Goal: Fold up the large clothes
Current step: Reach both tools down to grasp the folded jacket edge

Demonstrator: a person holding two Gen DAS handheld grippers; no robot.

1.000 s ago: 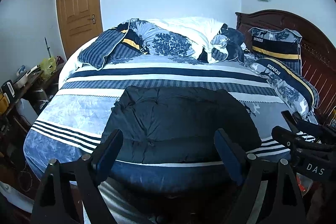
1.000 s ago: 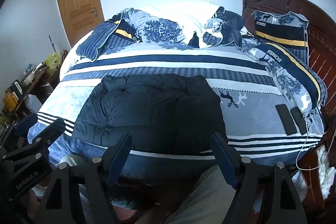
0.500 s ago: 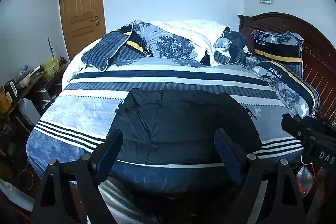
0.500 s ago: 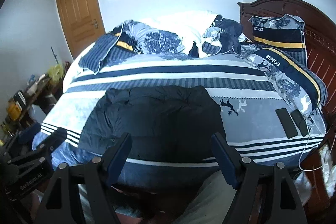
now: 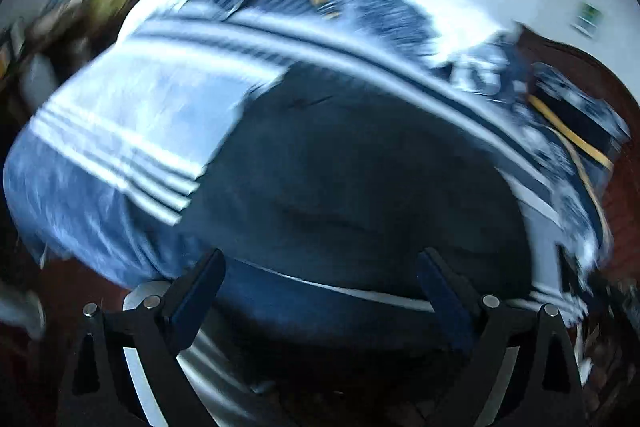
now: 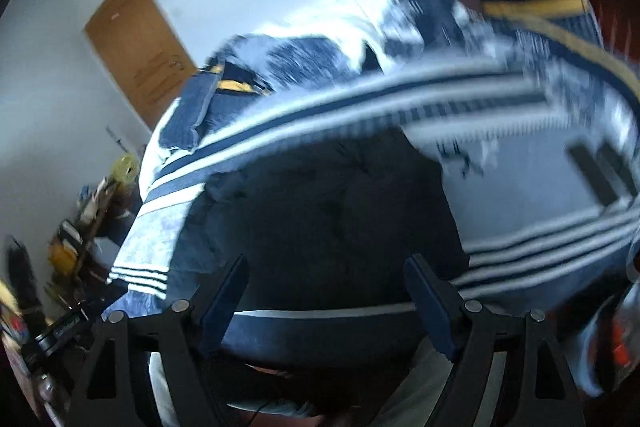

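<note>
A black padded jacket (image 5: 360,179) lies folded flat near the front edge of a blue-and-white striped bed (image 5: 120,131). My left gripper (image 5: 320,259) hangs over the jacket's near edge with its jaws opening wide and nothing between them. In the right wrist view the same jacket (image 6: 328,219) fills the middle. My right gripper (image 6: 326,261) is above its near edge, its jaws also opening and empty. The left gripper (image 6: 64,327) shows at the lower left there. Both views are blurred by motion.
Bunched bedding and pillows (image 6: 320,67) pile up at the far side of the bed. Two dark phones (image 6: 592,171) lie on the bed at the right. A cluttered side table (image 6: 80,227) stands at the left, a wooden door (image 6: 136,47) behind it.
Both grippers have dropped and tilted toward the jacket, which now looks larger. The left view rolled clockwise, the right one counter-clockwise. Both sets of jaws stand slightly wider.
</note>
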